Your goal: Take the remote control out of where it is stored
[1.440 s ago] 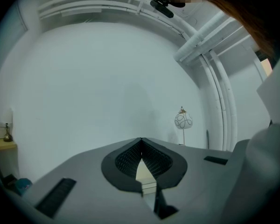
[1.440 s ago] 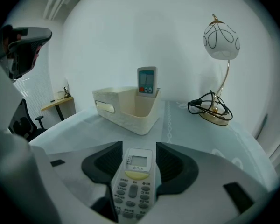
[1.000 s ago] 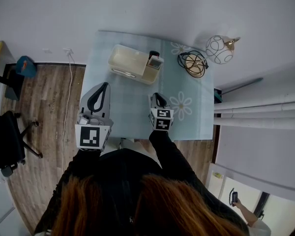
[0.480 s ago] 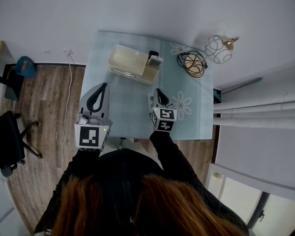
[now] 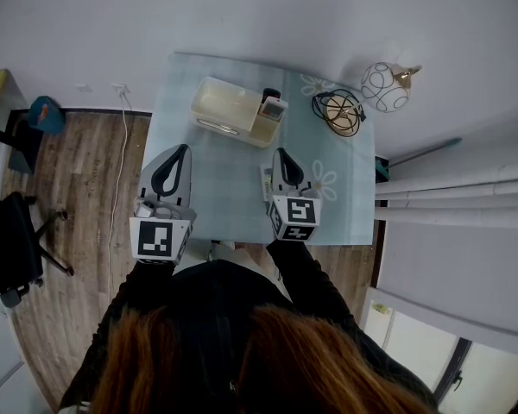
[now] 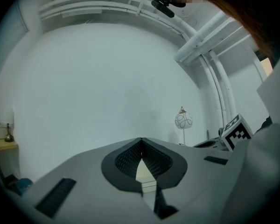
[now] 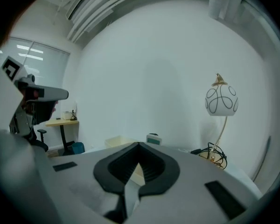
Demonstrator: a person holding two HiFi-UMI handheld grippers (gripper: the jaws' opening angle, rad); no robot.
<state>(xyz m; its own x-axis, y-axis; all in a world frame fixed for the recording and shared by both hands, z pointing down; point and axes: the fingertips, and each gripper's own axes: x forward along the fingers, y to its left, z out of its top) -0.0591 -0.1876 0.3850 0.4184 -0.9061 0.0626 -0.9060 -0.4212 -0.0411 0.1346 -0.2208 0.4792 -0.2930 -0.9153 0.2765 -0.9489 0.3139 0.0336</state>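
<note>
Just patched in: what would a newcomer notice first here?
The left gripper and right gripper, both shut and empty, hover over the near half of the pale blue table. Beyond them sits a cream box with the remote control upright in its right end. A globe lamp stands by the far right corner.

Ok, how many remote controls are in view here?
1: a white remote standing in the end compartment of the cream box on the table. A dark item behind it could be another; I can't tell.
</note>
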